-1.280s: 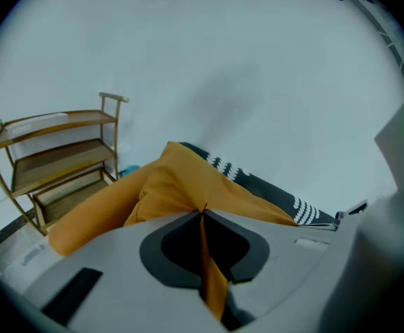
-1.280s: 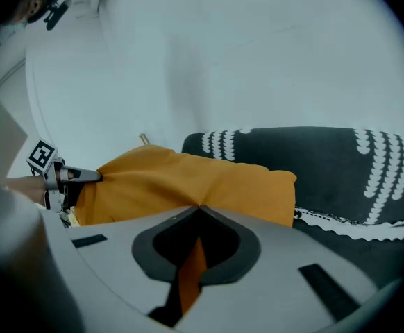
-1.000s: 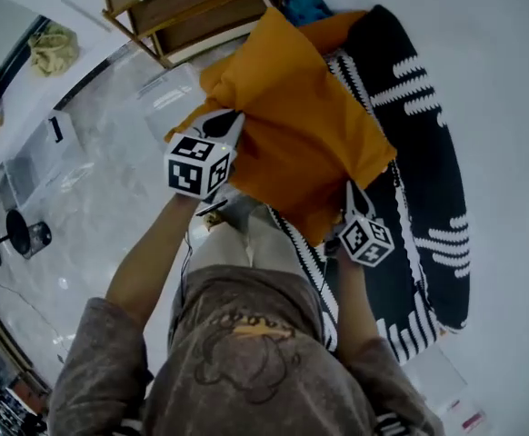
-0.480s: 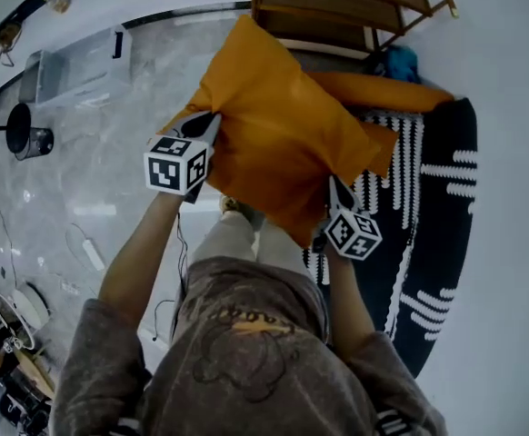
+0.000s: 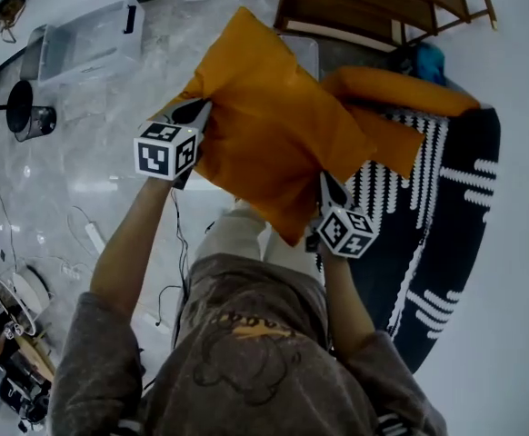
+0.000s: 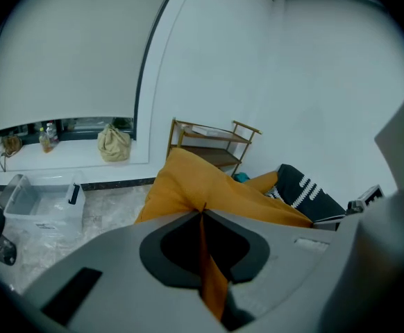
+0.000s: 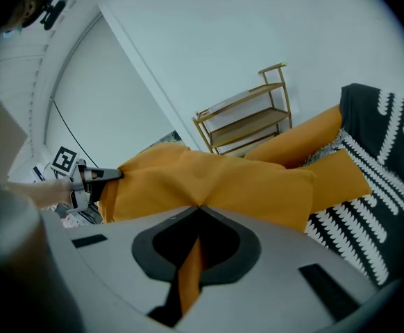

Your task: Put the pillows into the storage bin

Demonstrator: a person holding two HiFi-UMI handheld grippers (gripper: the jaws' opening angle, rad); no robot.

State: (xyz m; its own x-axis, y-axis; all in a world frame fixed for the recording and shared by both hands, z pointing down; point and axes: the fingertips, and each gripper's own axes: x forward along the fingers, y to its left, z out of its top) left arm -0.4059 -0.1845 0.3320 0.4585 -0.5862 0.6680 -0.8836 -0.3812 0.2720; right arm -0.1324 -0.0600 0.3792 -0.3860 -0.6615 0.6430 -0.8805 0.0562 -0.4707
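- I have the orange pillow [image 5: 274, 143] up in the air between both grippers, clear of the marble floor [image 5: 92, 180] and spread out wide in front of me. It is not in the storage bin [image 5: 87, 48].
- My left gripper [image 5: 194, 113] is clamped hard on the pillow's left edge. In the left gripper view a thin fold of orange cloth runs pinched between the closed jaws.
- My right gripper [image 5: 330, 192] bites the lower right edge the same way, its jaws closed with a strip of the orange cover squeezed between them.
- A second orange pillow [image 5: 401, 89] lies on the upper edge of the black-and-white patterned textile [image 5: 455, 216], just behind the right corner of the one I hold.
- The storage bin, clear plastic with a black latch, stands on the marble floor at the foot of the wall [image 6: 292, 82]. It is well apart from the pillow, off to my left (I cannot tell whether anything lies inside).
- A wooden shelf [image 5: 374, 7] stands against the wall beyond both pillows.
- A teal thing [image 5: 428, 62] sits by the shelf's foot, just beside the second orange pillow.
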